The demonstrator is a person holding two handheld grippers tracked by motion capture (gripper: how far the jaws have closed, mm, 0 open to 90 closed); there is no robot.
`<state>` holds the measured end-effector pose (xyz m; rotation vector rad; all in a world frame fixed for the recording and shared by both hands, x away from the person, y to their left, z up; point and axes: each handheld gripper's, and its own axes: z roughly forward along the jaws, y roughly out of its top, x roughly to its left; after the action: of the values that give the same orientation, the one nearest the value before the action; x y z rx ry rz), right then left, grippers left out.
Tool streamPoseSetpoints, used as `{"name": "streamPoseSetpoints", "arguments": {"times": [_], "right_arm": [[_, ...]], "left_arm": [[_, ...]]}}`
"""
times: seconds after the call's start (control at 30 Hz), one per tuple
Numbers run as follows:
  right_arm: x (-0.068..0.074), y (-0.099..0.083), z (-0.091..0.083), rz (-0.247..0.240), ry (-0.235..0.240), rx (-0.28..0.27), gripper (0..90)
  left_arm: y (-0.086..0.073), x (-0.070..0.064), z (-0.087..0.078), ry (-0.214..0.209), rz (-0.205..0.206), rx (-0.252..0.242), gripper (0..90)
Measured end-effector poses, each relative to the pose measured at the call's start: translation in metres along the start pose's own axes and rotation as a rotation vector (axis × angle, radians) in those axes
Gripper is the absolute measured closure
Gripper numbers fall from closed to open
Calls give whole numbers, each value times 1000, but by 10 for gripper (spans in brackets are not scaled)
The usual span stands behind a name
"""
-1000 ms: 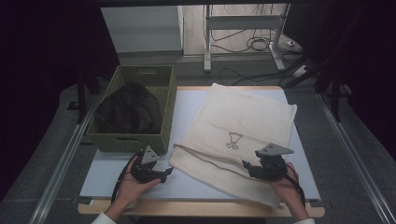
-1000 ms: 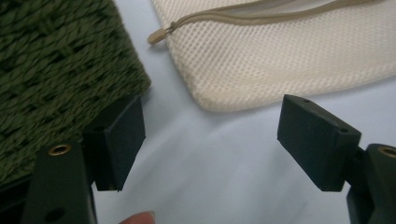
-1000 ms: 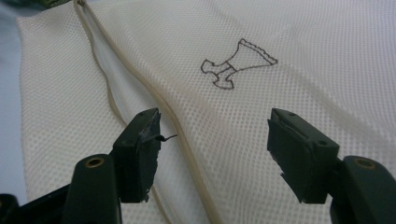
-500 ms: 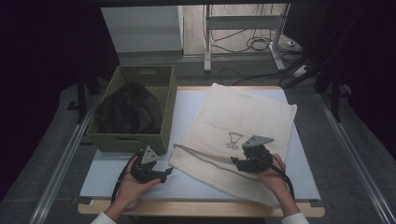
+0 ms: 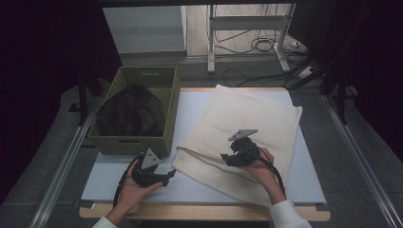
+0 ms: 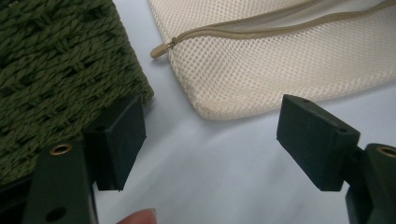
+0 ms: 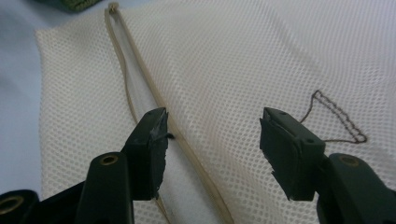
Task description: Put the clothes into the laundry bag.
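Mesh bag [image 5: 247, 128] flat on the worktop [image 5: 304, 185], right of the basket [image 5: 138, 142]. Zipper [image 7: 154, 100] running near-right to far-left, pull end toward the left tool [image 6: 210, 135], jaws apart. Right tool [image 7: 210, 140] nearer, jaws apart, straddling the zipper line.

A cream mesh laundry bag [image 5: 247, 128] lies flat on the table, right of centre, its tan zipper [image 7: 163, 116] partly open along the near-left edge.

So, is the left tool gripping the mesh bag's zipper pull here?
No: the left tool is open over bare table, and the zipper pull lies apart from it at the bag corner.
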<state>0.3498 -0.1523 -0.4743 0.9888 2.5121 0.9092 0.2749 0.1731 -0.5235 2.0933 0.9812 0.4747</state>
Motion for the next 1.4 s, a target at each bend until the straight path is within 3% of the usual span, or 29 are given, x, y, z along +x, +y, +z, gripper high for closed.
{"name": "streamPoseSetpoints", "arguments": {"times": [0.3,0.53,0.77,0.83,0.9,1.13,1.4], "right_arm": [[1,-4,10,-48,39,72,458],[1,-4,17,-98,30,140,499],[-6,-10,26,-104,22,199,542],[-7,-10,28,-110,19,203,562],[-8,-11,30,-102,10,212,648],[-13,-11,28,-92,8,211,806],[-21,-5,23,-72,36,196,844]], "left_arm": [[0,0,3,0,-8,8,234],[-1,1,5,4,-17,19,230],[-1,2,7,10,-14,22,220],[-1,2,7,9,-14,24,219],[-1,1,7,7,-11,28,218],[-2,2,8,10,-11,33,211],[-2,3,9,28,-10,29,210]]}}
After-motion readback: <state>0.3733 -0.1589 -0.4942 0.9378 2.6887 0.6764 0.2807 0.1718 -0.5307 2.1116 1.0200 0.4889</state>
